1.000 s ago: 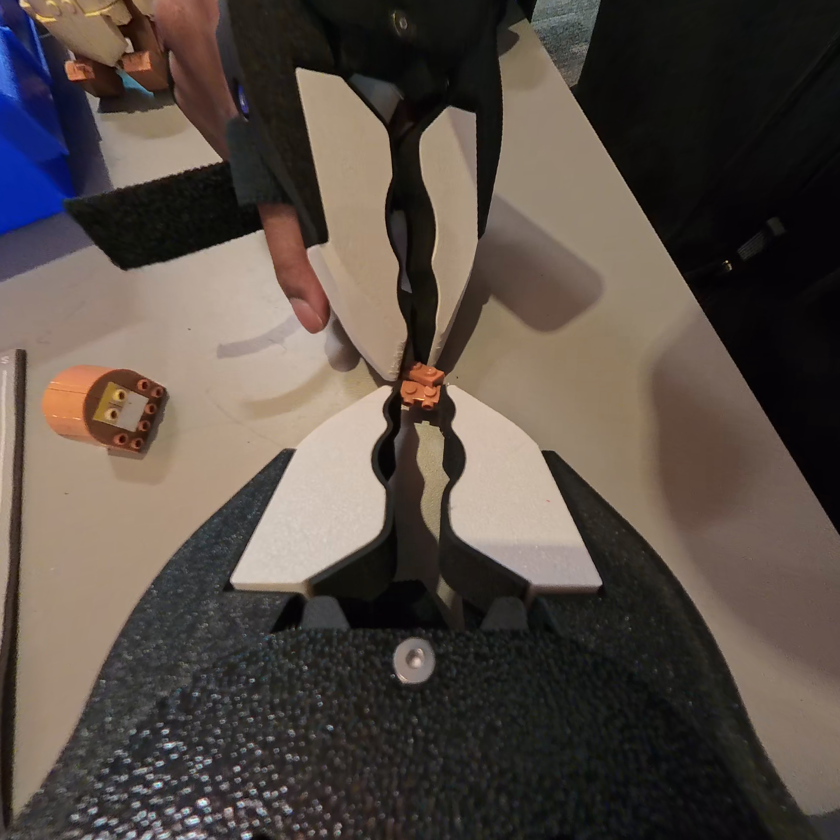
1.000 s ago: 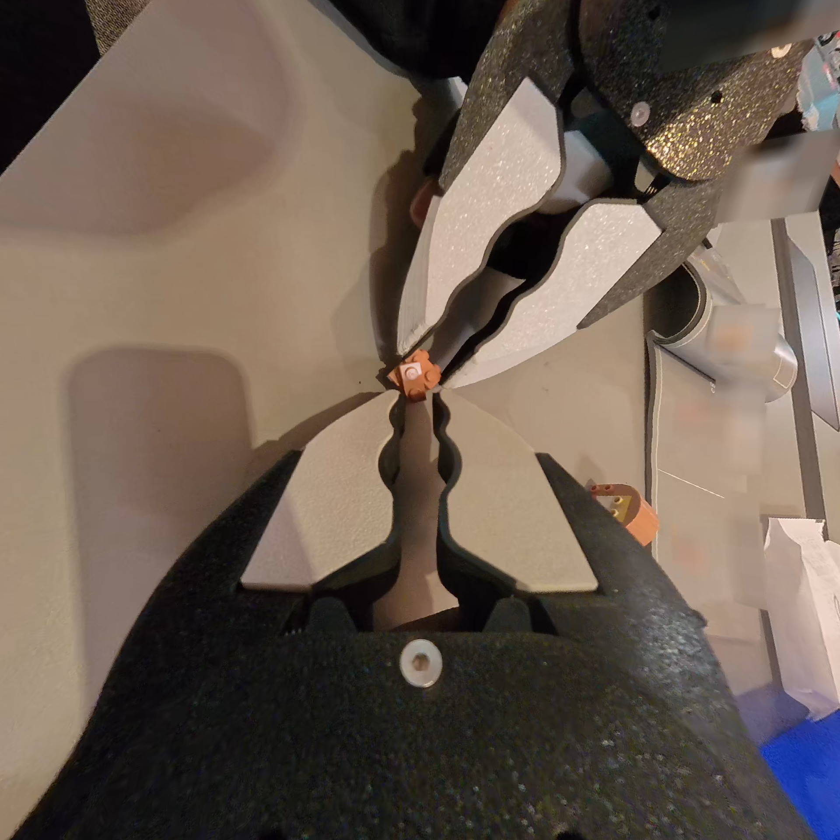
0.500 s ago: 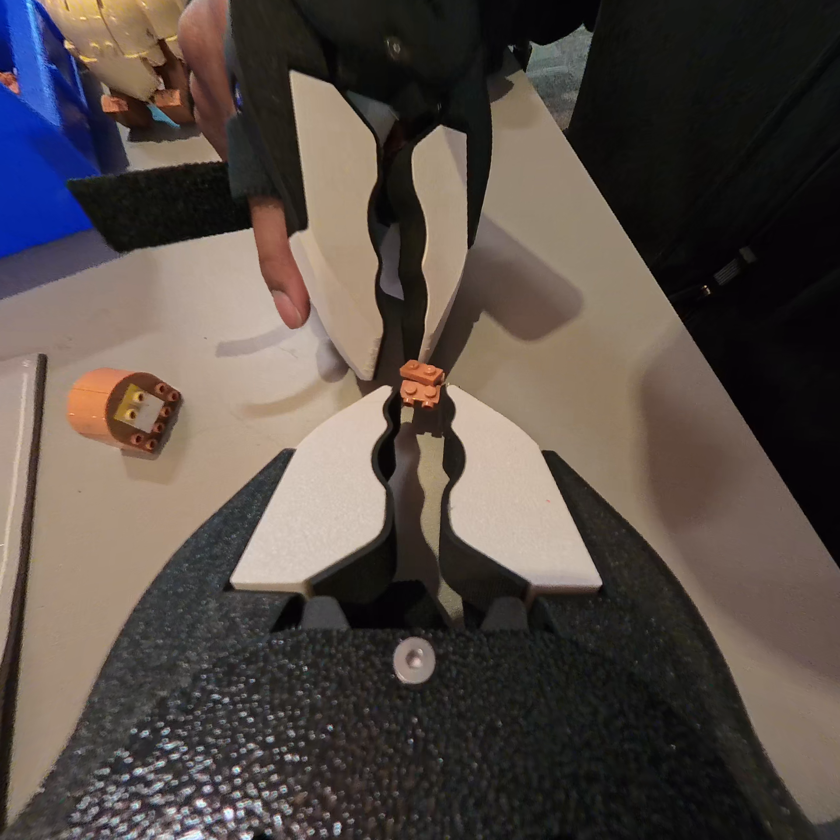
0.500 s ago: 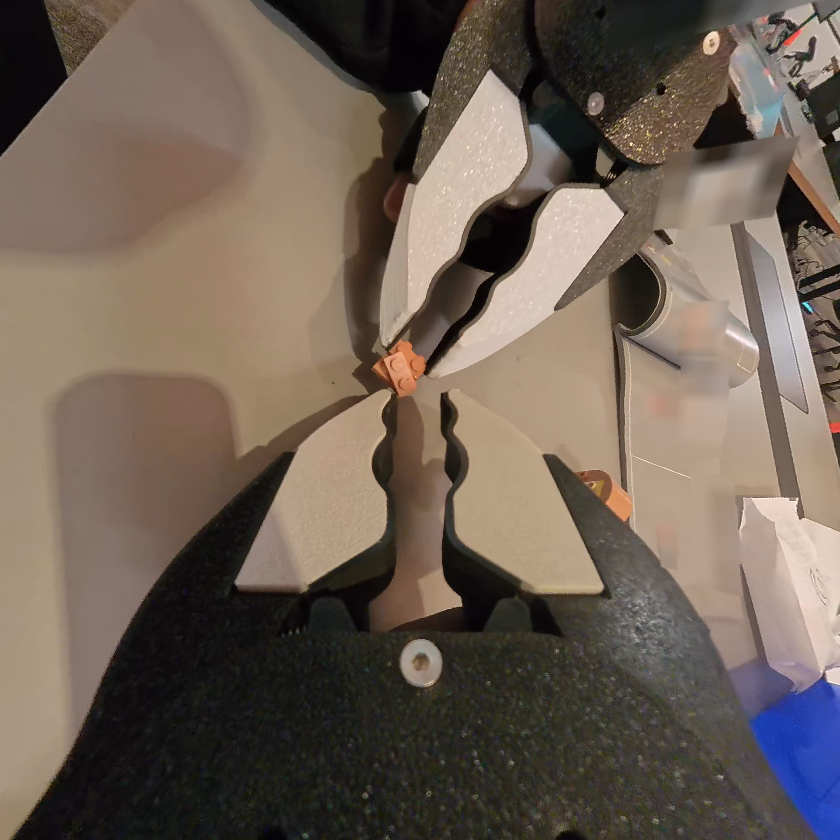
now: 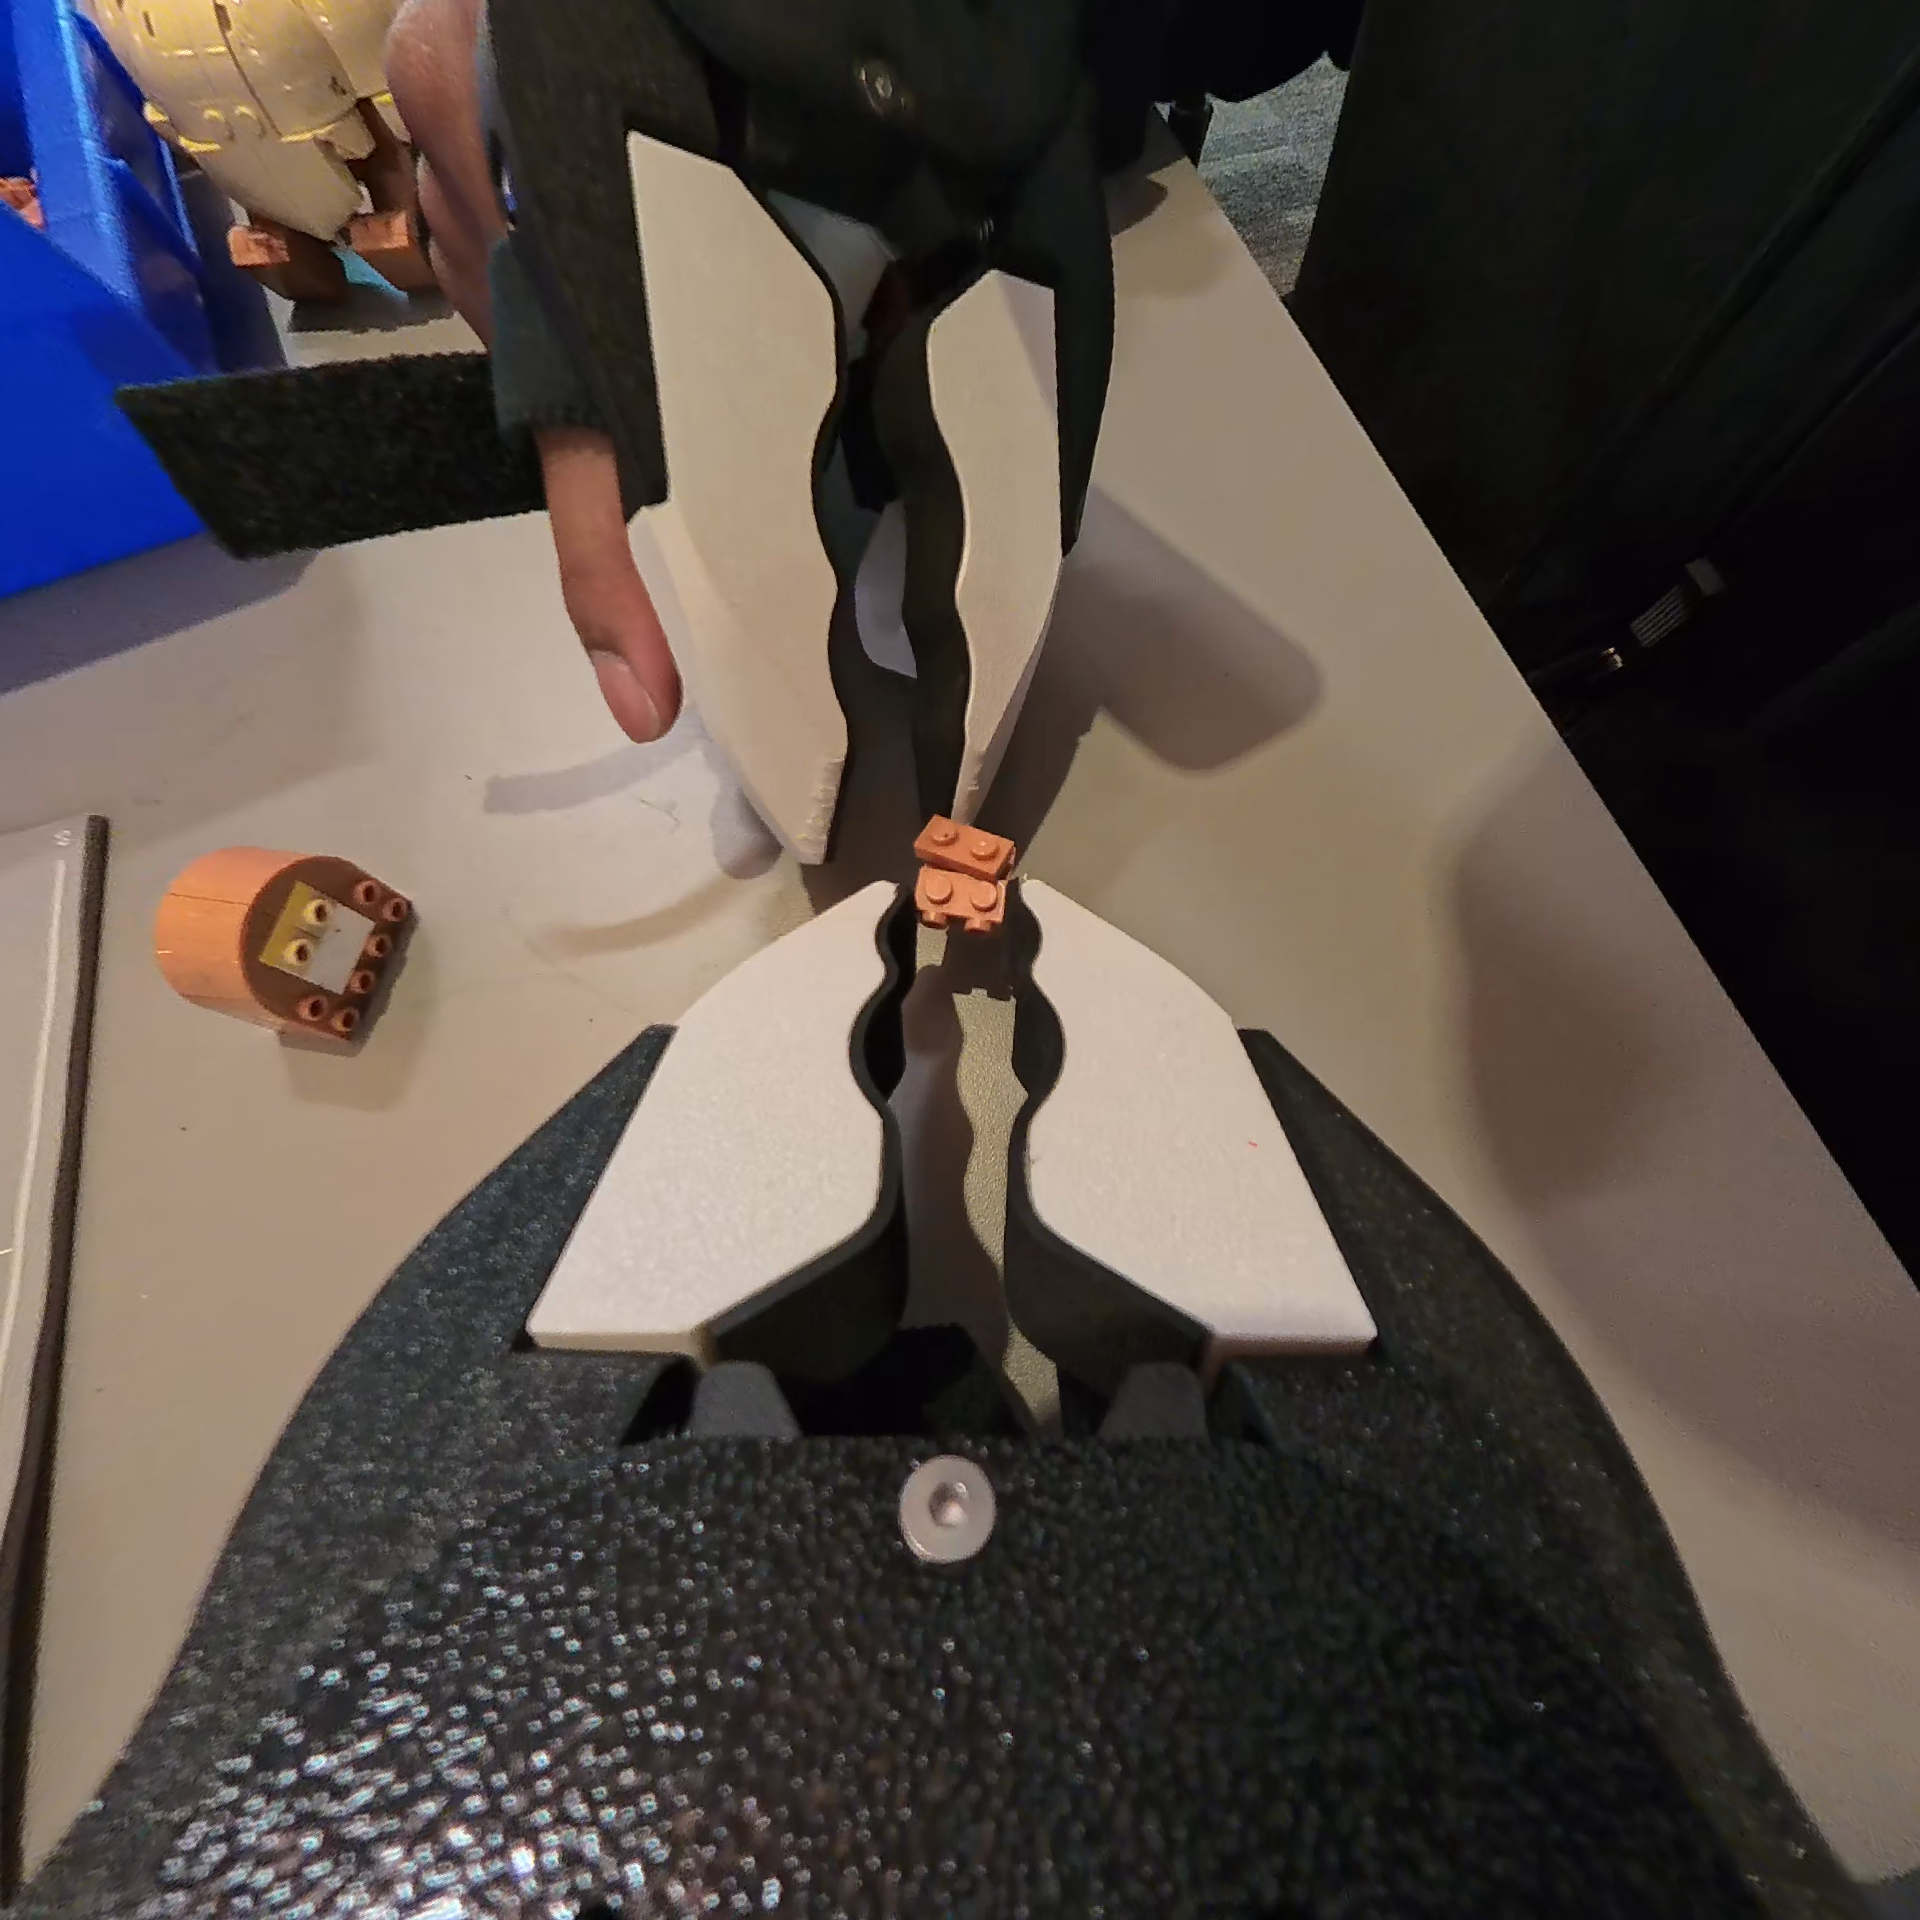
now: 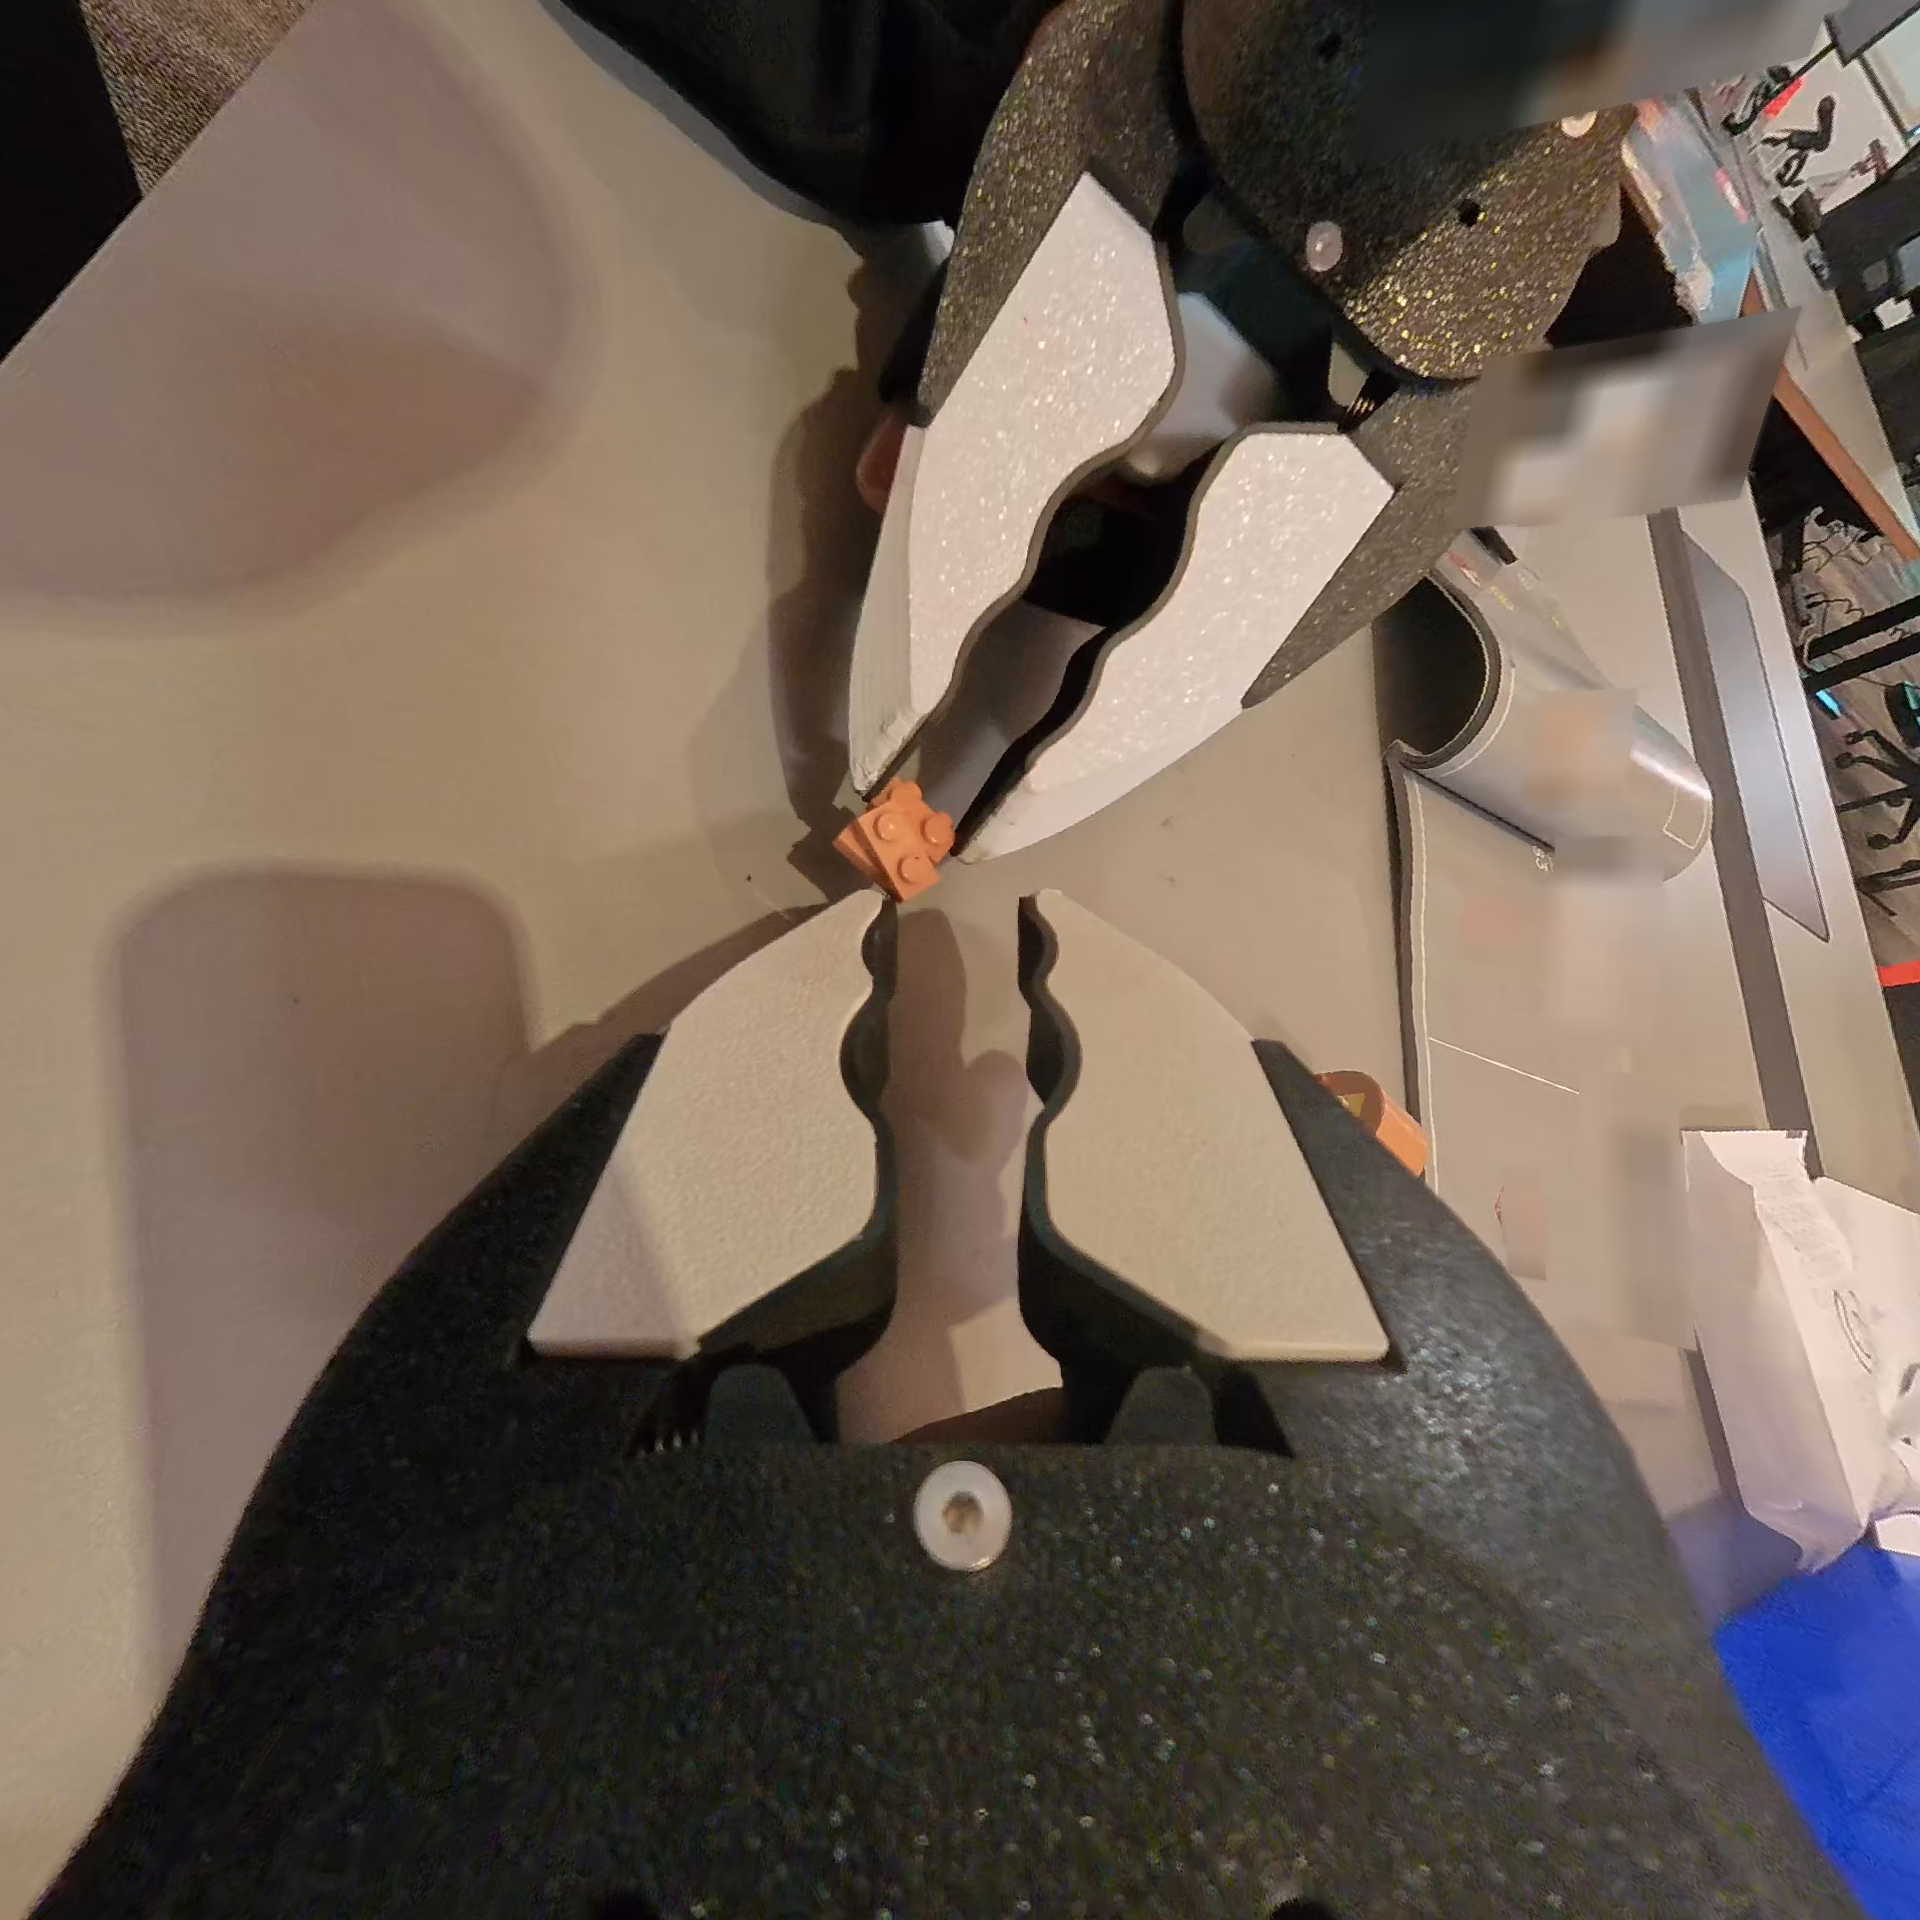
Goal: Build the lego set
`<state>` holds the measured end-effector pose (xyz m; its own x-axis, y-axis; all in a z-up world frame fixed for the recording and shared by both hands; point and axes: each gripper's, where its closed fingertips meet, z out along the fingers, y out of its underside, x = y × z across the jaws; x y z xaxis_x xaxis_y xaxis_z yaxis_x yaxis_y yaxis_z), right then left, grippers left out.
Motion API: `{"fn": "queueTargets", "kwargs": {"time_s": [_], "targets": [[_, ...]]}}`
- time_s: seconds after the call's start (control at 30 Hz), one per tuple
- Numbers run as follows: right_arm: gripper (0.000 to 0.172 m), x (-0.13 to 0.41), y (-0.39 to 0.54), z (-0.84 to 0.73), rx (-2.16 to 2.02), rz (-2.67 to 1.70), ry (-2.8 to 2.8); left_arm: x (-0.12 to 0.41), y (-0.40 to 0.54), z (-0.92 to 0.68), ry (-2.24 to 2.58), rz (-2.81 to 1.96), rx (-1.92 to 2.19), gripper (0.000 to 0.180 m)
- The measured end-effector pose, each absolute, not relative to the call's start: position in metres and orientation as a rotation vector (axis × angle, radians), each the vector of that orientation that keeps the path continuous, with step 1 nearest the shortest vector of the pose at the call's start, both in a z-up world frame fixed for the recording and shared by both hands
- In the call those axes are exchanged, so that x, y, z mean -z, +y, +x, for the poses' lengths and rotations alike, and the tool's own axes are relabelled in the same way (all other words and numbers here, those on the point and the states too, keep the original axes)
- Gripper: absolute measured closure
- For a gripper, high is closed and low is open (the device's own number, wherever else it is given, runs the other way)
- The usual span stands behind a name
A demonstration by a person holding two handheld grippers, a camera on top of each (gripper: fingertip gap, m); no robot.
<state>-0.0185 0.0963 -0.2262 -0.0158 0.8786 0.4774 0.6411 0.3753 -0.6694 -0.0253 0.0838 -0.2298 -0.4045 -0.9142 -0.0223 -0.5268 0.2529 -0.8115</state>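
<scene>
A pale beige table (image 5: pixel 1299 935) fills both views, its far edge running diagonally down the right of the left wrist view. At mid-left there lies a round orange-and-brown brick piece (image 5: pixel 275 951), and beside the left edge a grey mat (image 5: pixel 42 1039). At upper left stand a blue bin (image 5: pixel 73 343) and a tan brick model (image 5: pixel 270 114).

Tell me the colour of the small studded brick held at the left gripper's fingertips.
Orange-brown; the brick in the left gripper shows best in the left wrist view.
</scene>
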Motion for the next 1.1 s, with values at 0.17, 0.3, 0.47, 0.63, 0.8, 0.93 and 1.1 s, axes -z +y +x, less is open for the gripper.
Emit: {"fn": "queueTargets", "kwargs": {"time_s": [0.17,0.3,0.47,0.63,0.8,0.93,1.1], "targets": [[0.15,0.224,0.097,-0.018,-0.34,-1.348,-1.725,0.229,0.084,-0.025,2.023,-1.305,1.028,0.165],[0.15,0.224,0.098,-0.017,-0.341,-1.351,-1.721,0.229,0.085,-0.025,2.02,-1.306,1.027,0.165],[0.153,0.223,0.1,-0.015,-0.338,-1.354,-1.708,0.226,0.086,-0.025,2.001,-1.303,1.034,0.165],[0.153,0.219,0.101,-0.012,-0.373,-1.361,-1.695,0.225,0.089,-0.023,1.981,-1.302,1.027,0.165],[0.153,0.219,0.099,-0.012,-0.391,-1.355,-1.696,0.224,0.09,-0.023,1.968,-1.305,1.025,0.165],[0.153,0.217,0.099,-0.013,-0.404,-1.351,-1.684,0.225,0.09,-0.023,1.975,-1.304,1.017,0.165],[0.153,0.215,0.1,-0.014,-0.407,-1.352,-1.668,0.225,0.09,-0.023,1.979,-1.304,1.014,0.165]]}}
